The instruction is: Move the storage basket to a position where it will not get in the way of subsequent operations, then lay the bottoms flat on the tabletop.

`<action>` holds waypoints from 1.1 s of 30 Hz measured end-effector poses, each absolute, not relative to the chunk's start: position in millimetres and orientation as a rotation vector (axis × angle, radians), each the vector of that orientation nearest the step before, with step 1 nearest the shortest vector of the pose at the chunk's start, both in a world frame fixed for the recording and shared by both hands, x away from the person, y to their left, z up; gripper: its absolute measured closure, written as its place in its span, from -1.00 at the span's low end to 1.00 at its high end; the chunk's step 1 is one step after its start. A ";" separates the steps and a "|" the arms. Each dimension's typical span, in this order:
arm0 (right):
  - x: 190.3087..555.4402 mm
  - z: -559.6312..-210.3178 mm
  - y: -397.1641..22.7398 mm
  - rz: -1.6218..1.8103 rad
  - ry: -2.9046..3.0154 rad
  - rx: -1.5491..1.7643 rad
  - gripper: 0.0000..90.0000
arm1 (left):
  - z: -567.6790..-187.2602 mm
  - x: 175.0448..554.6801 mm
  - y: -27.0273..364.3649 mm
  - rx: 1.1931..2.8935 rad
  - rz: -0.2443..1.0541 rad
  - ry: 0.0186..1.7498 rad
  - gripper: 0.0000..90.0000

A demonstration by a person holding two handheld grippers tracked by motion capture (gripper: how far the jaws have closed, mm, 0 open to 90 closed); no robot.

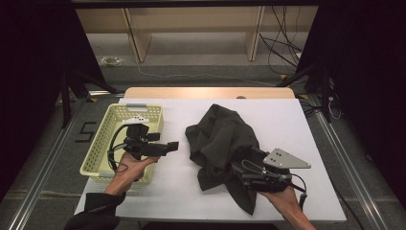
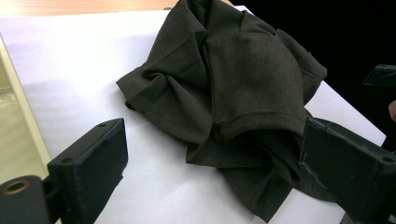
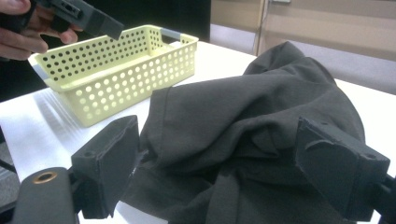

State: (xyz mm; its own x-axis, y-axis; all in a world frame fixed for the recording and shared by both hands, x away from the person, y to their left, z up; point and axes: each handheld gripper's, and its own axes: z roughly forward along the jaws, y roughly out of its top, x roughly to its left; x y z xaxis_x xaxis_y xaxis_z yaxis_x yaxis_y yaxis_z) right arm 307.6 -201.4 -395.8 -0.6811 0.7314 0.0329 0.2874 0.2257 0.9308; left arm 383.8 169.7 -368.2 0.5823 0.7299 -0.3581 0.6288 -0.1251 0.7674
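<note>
Left gripper [image 1: 167,146] is being held in the person's left hand [image 1: 135,163], forearm coming in from the bottom edge, jaws standing wide apart and pointing toward the right. Right gripper [image 1: 238,168] is sitting in the right hand [image 1: 282,195], jaws spread wide and pointing left, grey plate on top.

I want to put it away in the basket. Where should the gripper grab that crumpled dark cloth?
Probably the thick raised fold on top of the dark cloth, coming down from above. The heap bunches highest there, so open jaws can close around it. The flat edges lie against the table and are harder to pinch. The right gripper is nearest.
</note>
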 end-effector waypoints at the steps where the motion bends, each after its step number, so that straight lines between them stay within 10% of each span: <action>1: 308.1 -395.6 -200.1 1.441 2.103 0.929 -0.65 | -368.5 382.6 168.8 1.820 0.129 1.106 -0.85; 33: 324.6 -409.7 -168.1 1.353 2.250 0.916 -0.65 | -383.7 369.3 153.3 1.854 0.111 1.078 -0.87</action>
